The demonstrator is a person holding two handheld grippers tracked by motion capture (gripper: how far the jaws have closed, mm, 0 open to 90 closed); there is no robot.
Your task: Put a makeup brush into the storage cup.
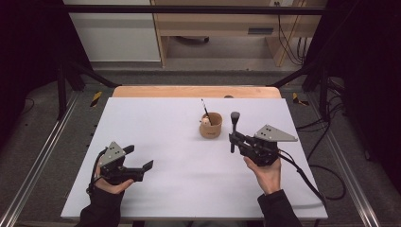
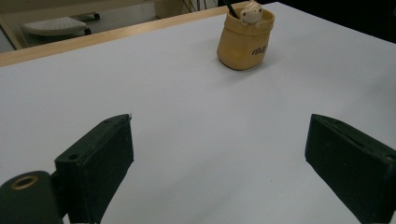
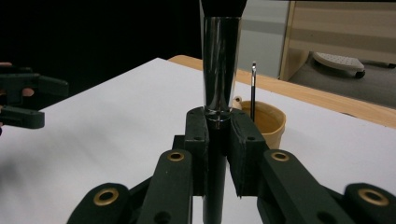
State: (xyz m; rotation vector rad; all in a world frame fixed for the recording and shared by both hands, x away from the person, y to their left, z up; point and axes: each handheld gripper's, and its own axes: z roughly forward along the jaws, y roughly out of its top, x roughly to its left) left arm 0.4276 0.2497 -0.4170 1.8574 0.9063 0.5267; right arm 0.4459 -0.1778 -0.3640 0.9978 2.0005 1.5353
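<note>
The right gripper (image 3: 218, 154) holds a makeup brush (image 3: 219, 65) upright by its handle, jaws tight on it, just beside the cup (image 1: 211, 125). To place it well, lift it above the rim, then lower it straight. A thin brush (image 1: 205, 111) already inside may block. The left gripper (image 1: 140, 158) waits wide open, far from the cup.

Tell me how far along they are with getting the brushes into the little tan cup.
Done: one thin brush already stands in the tan cup, beside a small pale figure. In hand: the right gripper is clamped on the handle of a makeup brush, held upright beside the cup, not yet over it. Left: lowering that brush into the cup. The left gripper is open and holds nothing.
</note>
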